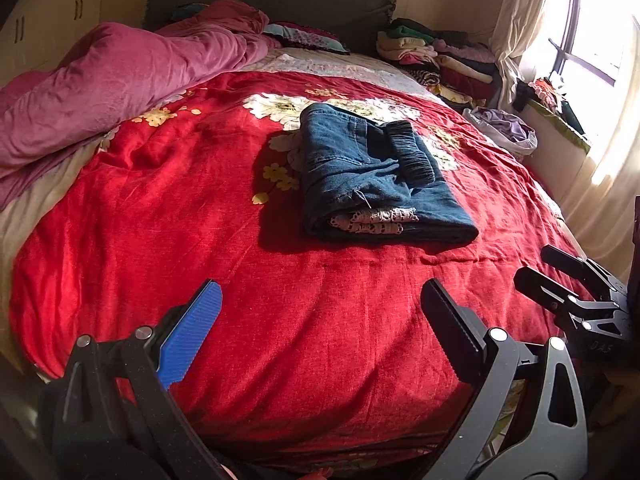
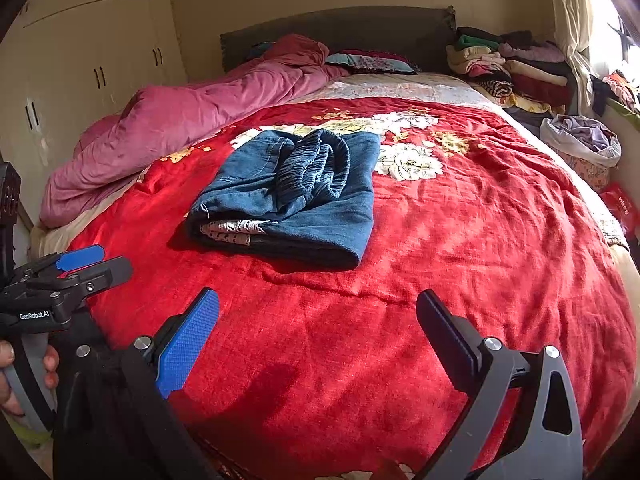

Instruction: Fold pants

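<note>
My left gripper [image 1: 320,332] and right gripper [image 2: 318,334] hang spread wide, empty, above the bed's near edge. Pink duvet [image 1: 120,76] along the left edge, clothes pile [image 1: 440,56] at the far right corner. Folded pants [image 1: 372,176] mid-blanket [image 1: 200,220], well ahead, nothing between.

Harsh glare from the window [image 1: 592,40]; hard shadows; fisheye-bent edges.
</note>
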### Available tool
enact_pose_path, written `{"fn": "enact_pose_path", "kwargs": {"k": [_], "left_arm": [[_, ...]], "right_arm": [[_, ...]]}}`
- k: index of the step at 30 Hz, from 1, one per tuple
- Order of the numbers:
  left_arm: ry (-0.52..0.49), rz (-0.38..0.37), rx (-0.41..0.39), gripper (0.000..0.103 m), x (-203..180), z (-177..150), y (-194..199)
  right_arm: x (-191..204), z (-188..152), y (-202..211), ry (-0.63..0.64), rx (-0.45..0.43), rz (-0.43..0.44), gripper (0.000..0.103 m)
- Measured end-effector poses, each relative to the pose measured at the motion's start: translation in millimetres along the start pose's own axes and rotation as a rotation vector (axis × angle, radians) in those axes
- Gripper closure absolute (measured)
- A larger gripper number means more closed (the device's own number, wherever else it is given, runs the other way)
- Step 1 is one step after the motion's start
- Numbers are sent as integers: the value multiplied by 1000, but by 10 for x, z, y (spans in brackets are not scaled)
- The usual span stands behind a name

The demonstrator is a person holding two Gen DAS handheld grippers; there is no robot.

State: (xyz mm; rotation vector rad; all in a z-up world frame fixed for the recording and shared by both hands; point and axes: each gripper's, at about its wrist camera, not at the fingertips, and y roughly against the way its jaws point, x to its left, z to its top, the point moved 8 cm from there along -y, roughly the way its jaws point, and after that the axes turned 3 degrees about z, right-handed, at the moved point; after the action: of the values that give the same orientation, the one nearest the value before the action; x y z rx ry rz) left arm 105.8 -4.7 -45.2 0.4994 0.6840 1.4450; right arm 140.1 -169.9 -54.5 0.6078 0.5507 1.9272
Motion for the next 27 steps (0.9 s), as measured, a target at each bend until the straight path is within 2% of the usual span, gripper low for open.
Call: {"fn": "enact_pose_path", "kwargs": {"k": [27], "left_arm": [[1, -1, -1, 10, -21, 4, 6]], "right_arm": [[-59, 34, 16, -9, -3, -18, 5]]}}
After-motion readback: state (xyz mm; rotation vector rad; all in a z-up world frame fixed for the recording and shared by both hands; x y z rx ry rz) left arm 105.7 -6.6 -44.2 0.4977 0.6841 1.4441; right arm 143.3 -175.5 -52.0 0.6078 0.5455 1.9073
